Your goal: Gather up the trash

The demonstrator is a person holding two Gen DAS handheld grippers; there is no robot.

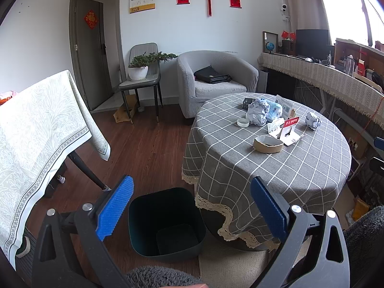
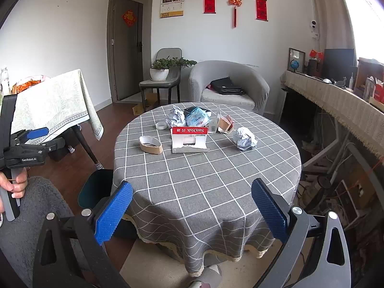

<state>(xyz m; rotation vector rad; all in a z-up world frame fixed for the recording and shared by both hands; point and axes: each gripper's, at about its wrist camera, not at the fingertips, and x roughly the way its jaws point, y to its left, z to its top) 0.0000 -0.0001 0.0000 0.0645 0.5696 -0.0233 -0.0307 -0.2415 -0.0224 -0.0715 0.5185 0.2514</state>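
Observation:
Trash lies on the far half of a round table with a grey checked cloth (image 2: 216, 180): a crumpled paper ball (image 2: 244, 138), a red and white card package (image 2: 189, 139), a flattened cardboard tape ring (image 2: 150, 144), a small white tape roll (image 2: 160, 125), a blue plastic wrapper (image 2: 198, 118) and another paper wad (image 2: 175, 117). A dark green bin (image 1: 168, 223) stands empty on the floor at the table's left edge. My left gripper (image 1: 192, 206) hangs open above the bin. My right gripper (image 2: 192, 211) is open over the table's near edge, well short of the trash.
A second table under a pale green cloth (image 1: 36, 132) stands close on the left. Behind the round table are a grey armchair (image 1: 216, 79) and a chair holding a potted plant (image 1: 139, 69). A long cluttered counter (image 2: 336, 96) and floor cables fill the right side.

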